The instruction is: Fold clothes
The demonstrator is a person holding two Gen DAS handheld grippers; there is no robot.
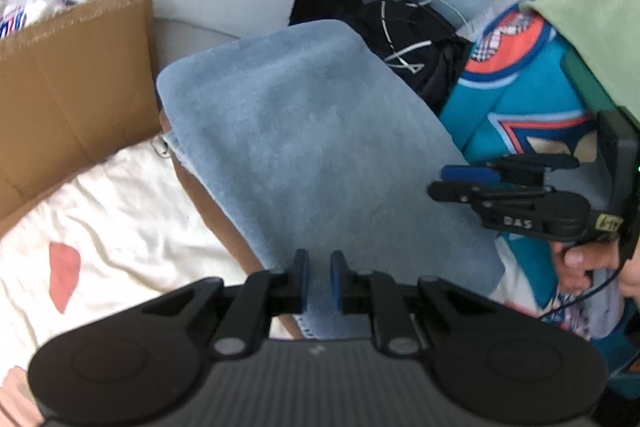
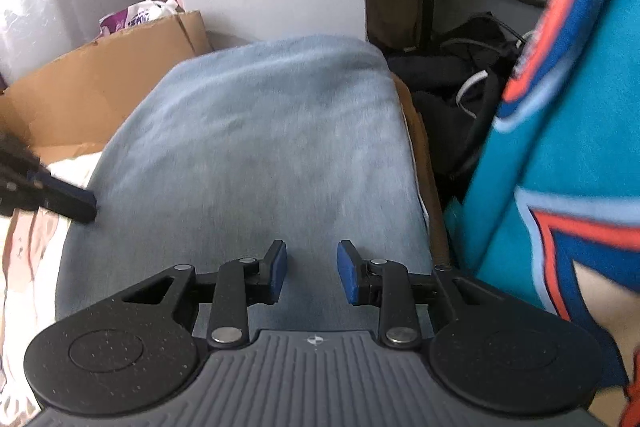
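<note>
While both show the blue towel (image 1: 320,147), only left-wrist catches a hand (image 1: 580,263).

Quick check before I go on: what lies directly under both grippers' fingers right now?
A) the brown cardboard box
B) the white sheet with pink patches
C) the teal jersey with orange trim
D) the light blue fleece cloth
D: in both wrist views the light blue fleece cloth fills the space beneath the right gripper and the left gripper; the teal jersey with orange trim lies off to the side.
</note>
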